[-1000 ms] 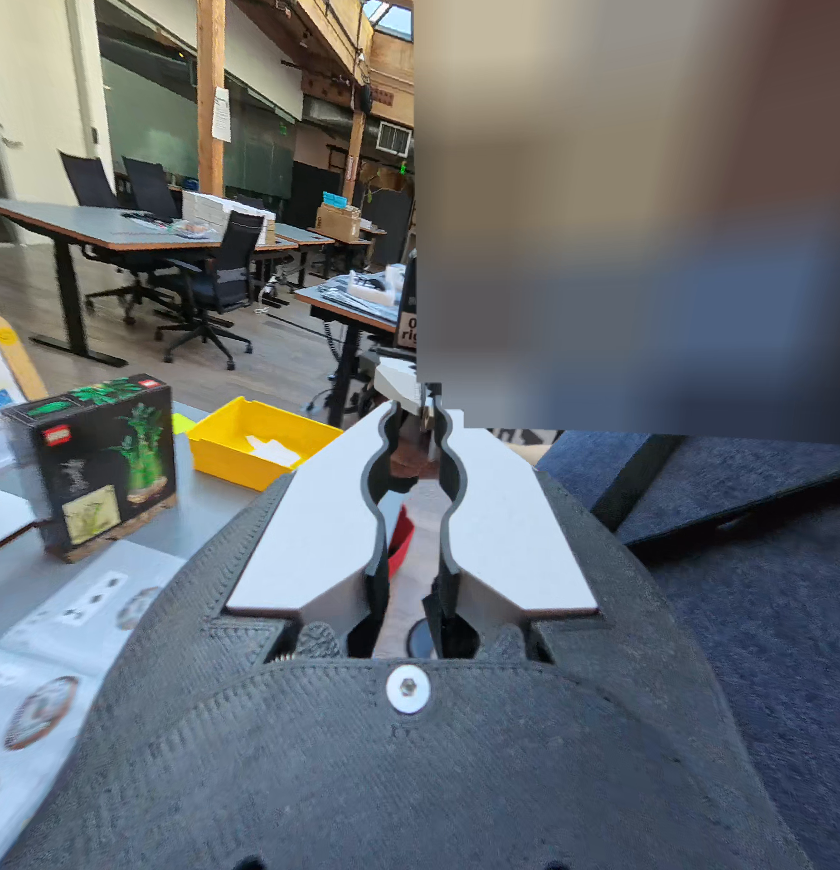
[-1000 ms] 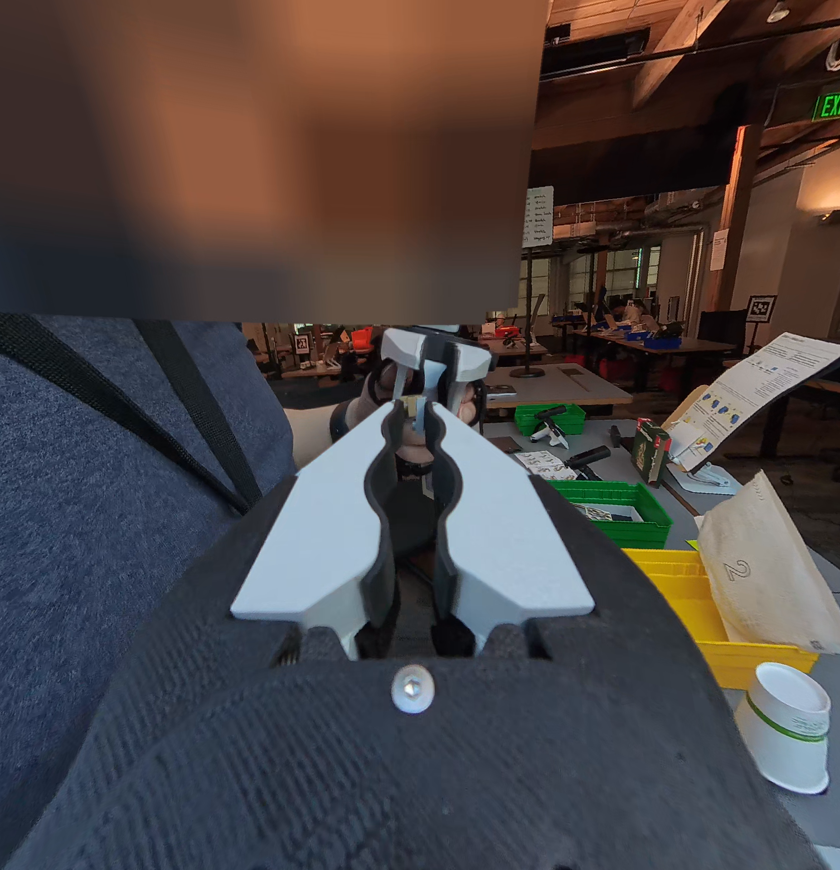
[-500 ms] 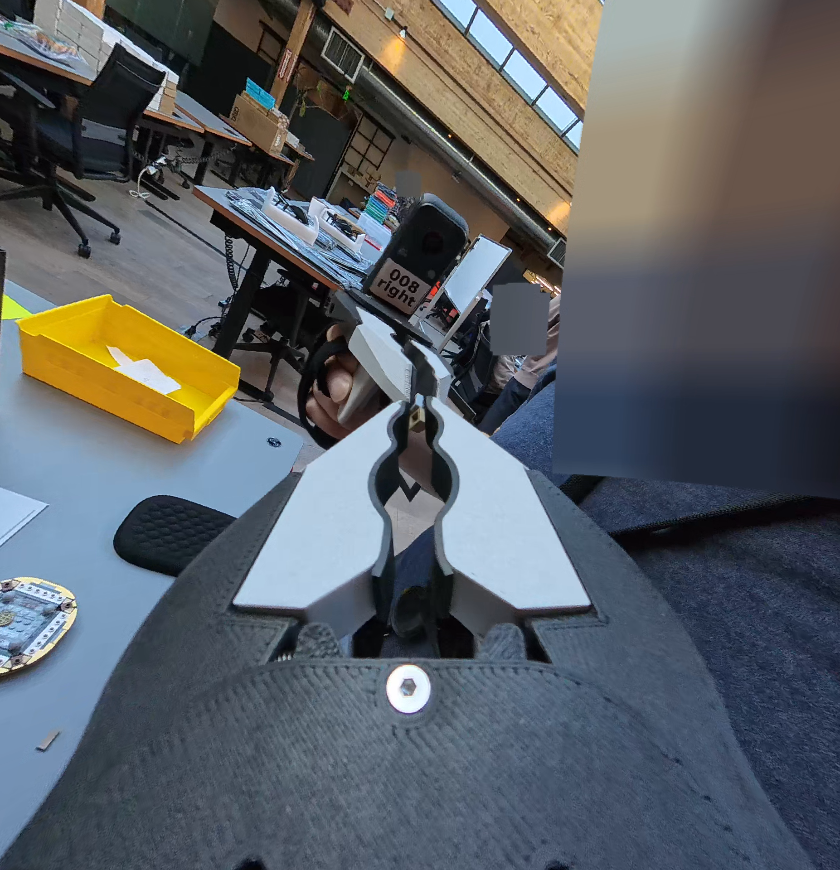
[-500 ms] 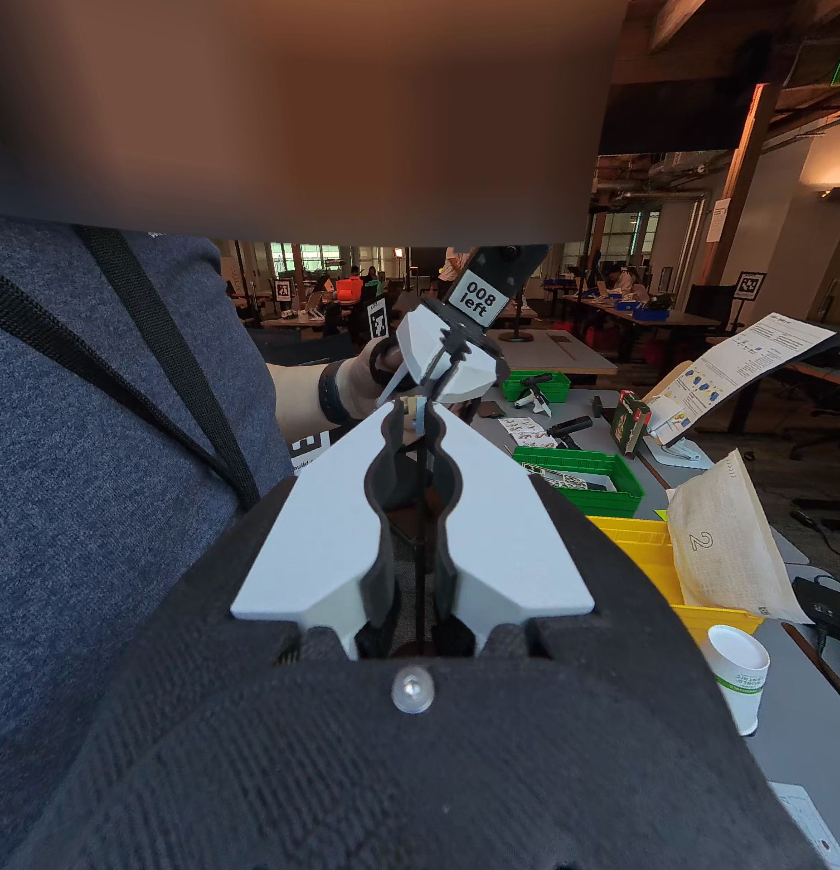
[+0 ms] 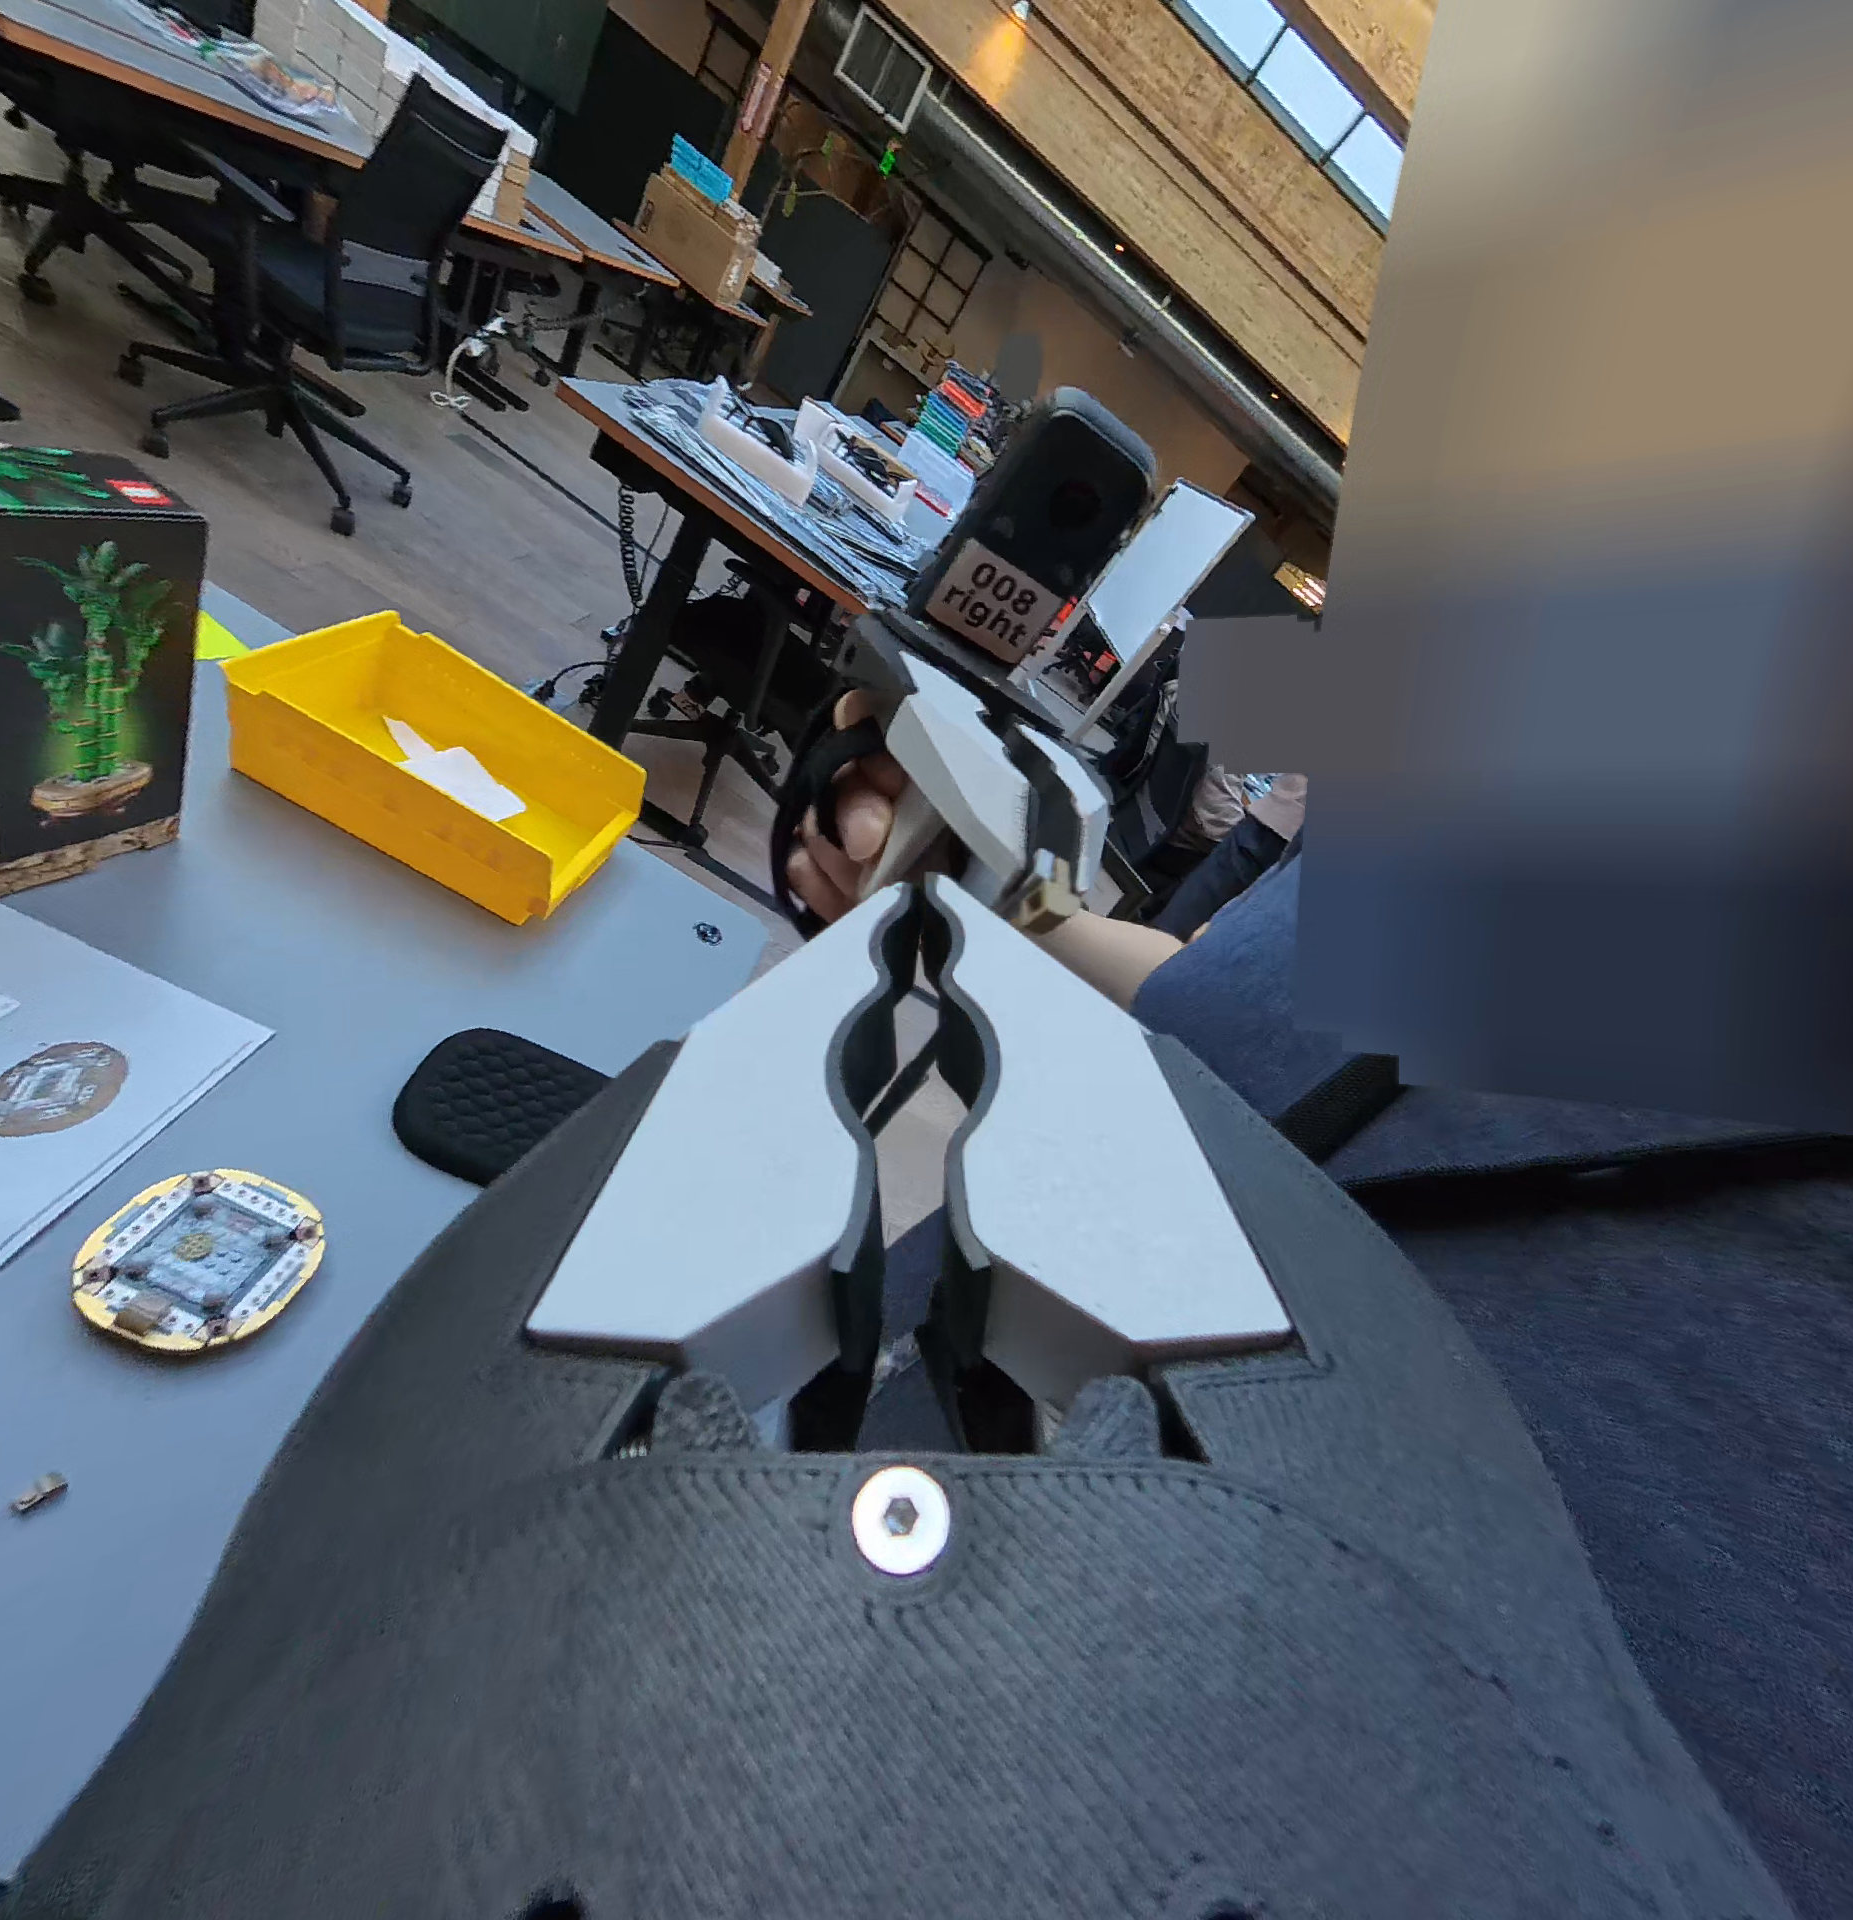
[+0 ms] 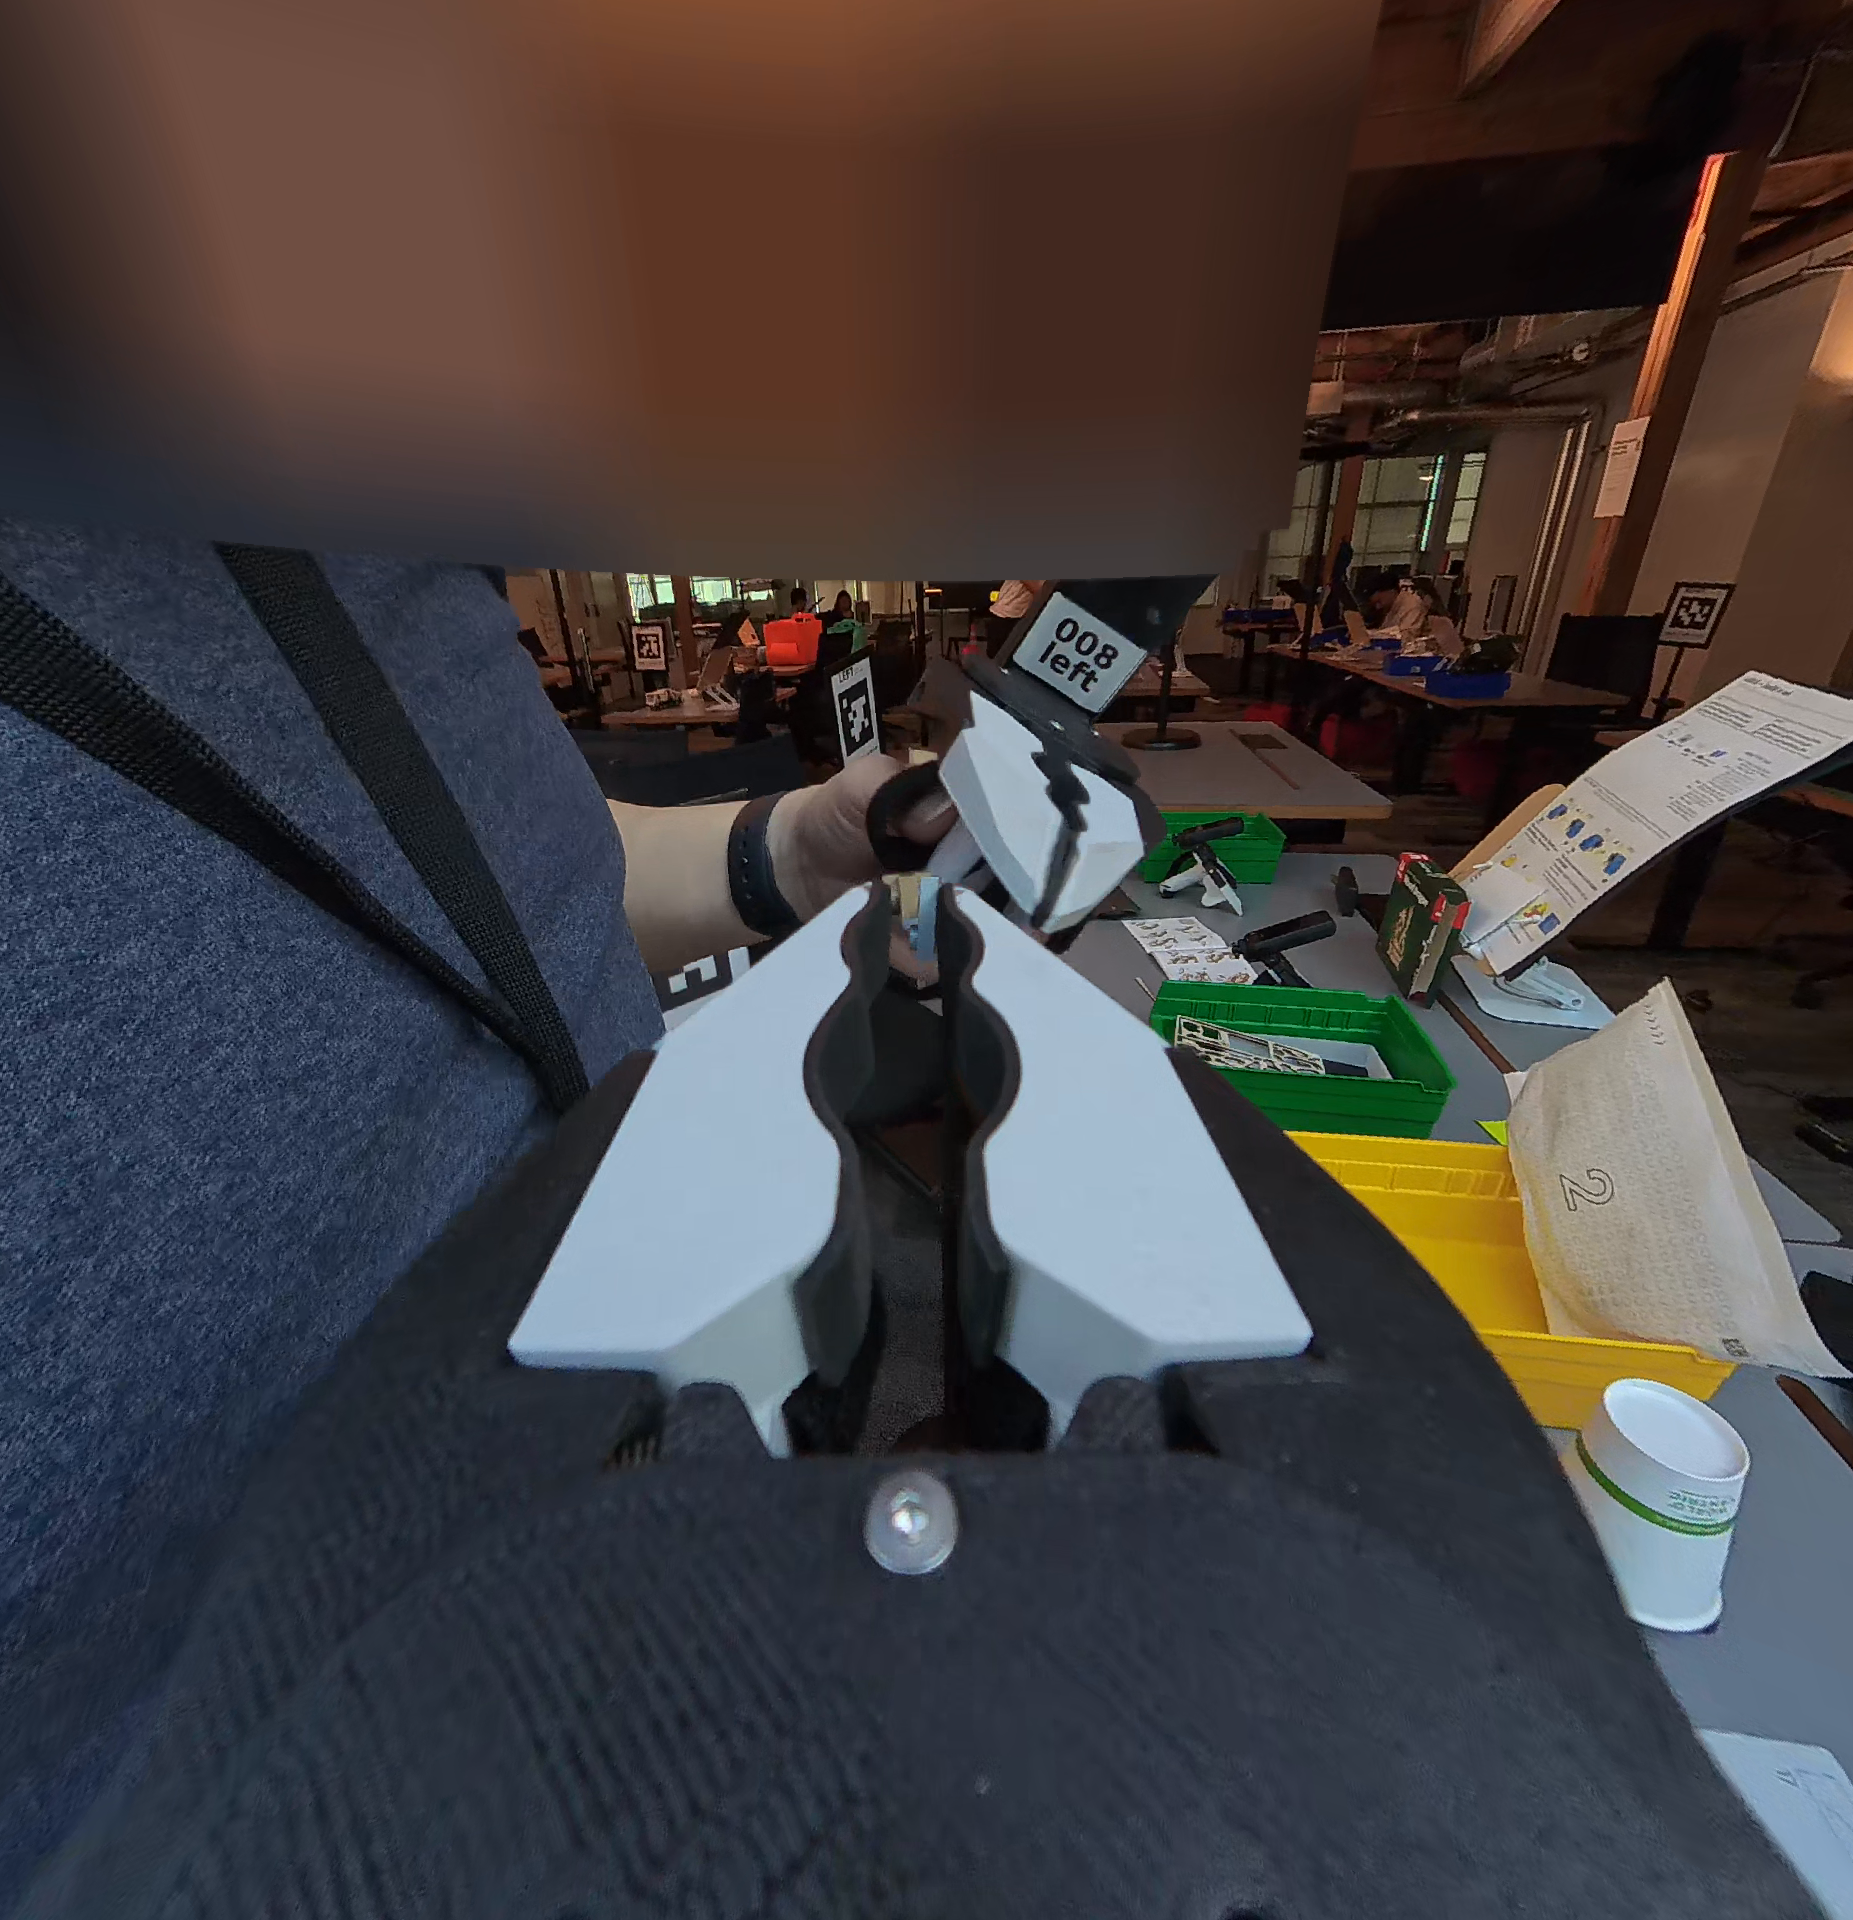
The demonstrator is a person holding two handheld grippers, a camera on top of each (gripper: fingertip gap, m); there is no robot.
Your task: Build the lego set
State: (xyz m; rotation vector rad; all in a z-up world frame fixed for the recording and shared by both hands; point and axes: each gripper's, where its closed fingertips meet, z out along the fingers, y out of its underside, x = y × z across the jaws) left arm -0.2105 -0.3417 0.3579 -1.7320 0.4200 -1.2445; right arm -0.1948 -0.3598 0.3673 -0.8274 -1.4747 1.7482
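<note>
My right gripper (image 6: 917,916) is shut on a small tan lego piece (image 6: 909,896), held up in the air in front of a person's blue sweater. It also shows in the left wrist view (image 5: 1047,902), with the tan piece (image 5: 1044,914) at its tips. My left gripper (image 5: 917,894) is shut with nothing visible between its tips, just left of the right one. It also shows in the right wrist view (image 6: 1052,914). A round tan and grey lego base (image 5: 200,1262) lies on the grey table (image 5: 330,977). A tiny tan piece (image 5: 39,1493) lies near it.
A lego box (image 5: 70,675), yellow bin (image 5: 423,748), instruction sheet (image 5: 80,1070) and black pad (image 5: 496,1101) are on the left. A green bin (image 6: 1306,1081), yellow bin (image 6: 1421,1195), paper bag (image 6: 1649,1184), paper cup (image 6: 1660,1507) and booklet on a stand (image 6: 1670,790) are on the right. The grippers are tip to tip, or close to it.
The two grippers' tips met at the tan piece half a second ago. Now they have drawn apart, the piece has stayed in the right gripper, and the left view has swung toward the table.
</note>
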